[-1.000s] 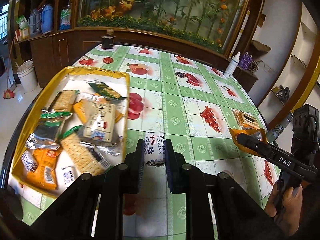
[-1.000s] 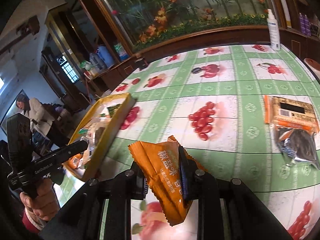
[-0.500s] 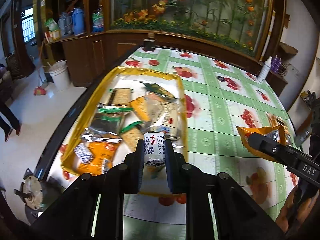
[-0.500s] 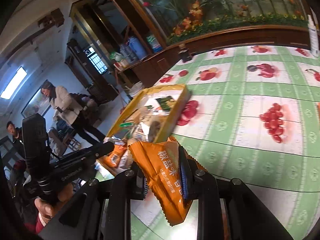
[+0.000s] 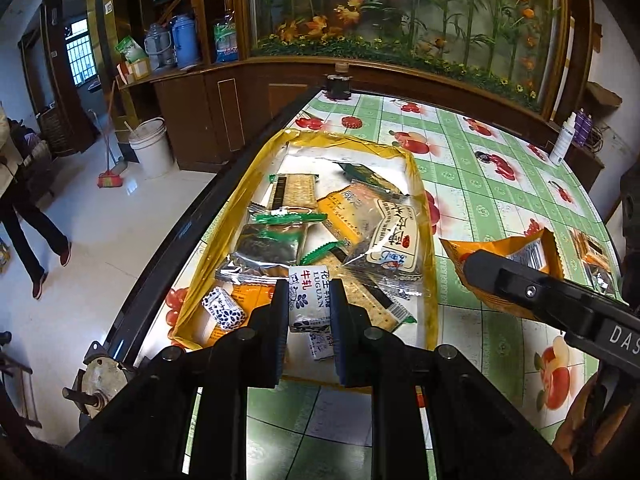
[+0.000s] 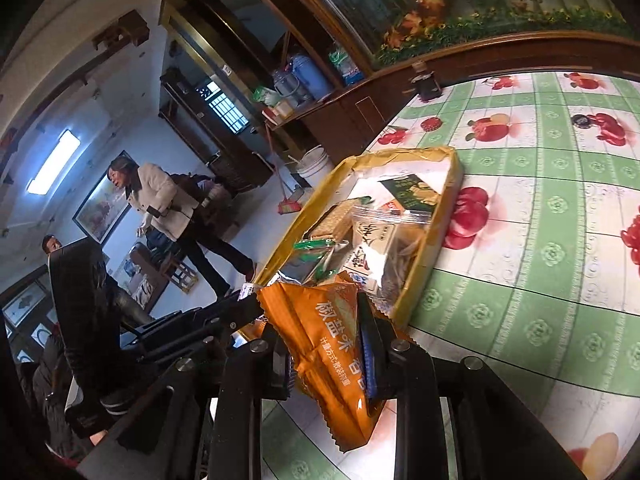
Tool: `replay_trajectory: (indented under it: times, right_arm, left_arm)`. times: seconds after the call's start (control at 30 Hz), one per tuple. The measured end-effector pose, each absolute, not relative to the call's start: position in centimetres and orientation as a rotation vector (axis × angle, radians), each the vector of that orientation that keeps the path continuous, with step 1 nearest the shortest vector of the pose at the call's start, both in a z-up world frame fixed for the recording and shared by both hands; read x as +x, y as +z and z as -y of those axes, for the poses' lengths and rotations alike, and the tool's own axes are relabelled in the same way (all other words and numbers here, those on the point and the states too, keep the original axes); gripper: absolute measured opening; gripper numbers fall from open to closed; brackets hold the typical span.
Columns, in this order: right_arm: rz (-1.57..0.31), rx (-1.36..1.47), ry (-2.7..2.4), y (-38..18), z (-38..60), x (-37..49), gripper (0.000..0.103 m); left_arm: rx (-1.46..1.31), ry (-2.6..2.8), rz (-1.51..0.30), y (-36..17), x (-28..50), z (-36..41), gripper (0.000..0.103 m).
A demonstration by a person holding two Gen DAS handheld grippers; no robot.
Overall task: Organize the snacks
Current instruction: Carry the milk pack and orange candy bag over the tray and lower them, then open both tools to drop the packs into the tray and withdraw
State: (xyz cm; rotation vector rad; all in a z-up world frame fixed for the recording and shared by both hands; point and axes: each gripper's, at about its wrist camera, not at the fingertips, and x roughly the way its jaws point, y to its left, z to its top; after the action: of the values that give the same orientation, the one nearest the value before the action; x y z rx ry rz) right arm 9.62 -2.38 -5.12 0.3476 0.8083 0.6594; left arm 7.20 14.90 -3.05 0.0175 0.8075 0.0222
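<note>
My left gripper (image 5: pixel 309 300) is shut on a small white candy packet (image 5: pixel 310 298) with blue flowers and red writing, held over the near end of the yellow tray (image 5: pixel 426 216). The tray holds several cracker and snack packets (image 5: pixel 288 240). My right gripper (image 6: pixel 324 328) is shut on an orange snack packet (image 6: pixel 328 344) just off the tray's (image 6: pixel 416 284) near right corner. In the left wrist view that right gripper (image 5: pixel 476 268) and its orange packet (image 5: pixel 516 248) hang to the right of the tray. The left gripper's fingers (image 6: pixel 208 320) show at the left in the right wrist view.
The table wears a green and white fruit-print cloth (image 5: pixel 500 184). Two more snack packets (image 5: pixel 592 256) lie on it at the right. A dark jar (image 5: pixel 338 84) and a white bottle (image 5: pixel 562 142) stand at the far edge. People (image 6: pixel 160 208) stand on the floor left of the table.
Both grippers have swung left toward the tray with their packets. The candy packet now hangs over the tray's near end, and the orange packet has come close to its right corner.
</note>
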Motion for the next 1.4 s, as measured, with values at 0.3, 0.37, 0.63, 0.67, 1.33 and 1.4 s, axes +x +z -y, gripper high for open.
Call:
replay_trajectory:
  times: [0.3,0.37,0.63,0.67,1.33,1.4]
  right_arm:
    - [-0.799,0.322,0.656,-5.0,0.3,12.0,0.025]
    - [-0.8,0.316,0.659,-5.1,-0.2,12.6,0.025]
    - [-0.78,0.276,0.648,-5.3,-2.6,15.5,0.025]
    - [-0.775,0.267,0.644,-5.2,-2.9,15.8,0.025]
    - [-0.751,0.273,0.622,-5.7,-3.6,19.2,0.028]
    - [-0.75,0.271,0.622,-5.7,-3.8,19.3,0.028]
  left_arm:
    - [-0.015,0.047,-0.84,-3.9,8.4,-17.0,0.016]
    - [-0.02,0.048,-0.85,-4.1,8.7,-17.2,0.016]
    - [-0.001,0.045,-0.855,-4.1,9.8,-16.6,0.016]
    - [0.003,0.047,-0.855,-4.1,10.0,-16.5,0.016]
    - [0.063,0.135,-0.815,-4.4,10.9,-16.8,0.016]
    - [0.063,0.136,-0.812,-4.3,10.9,-16.8,0.016]
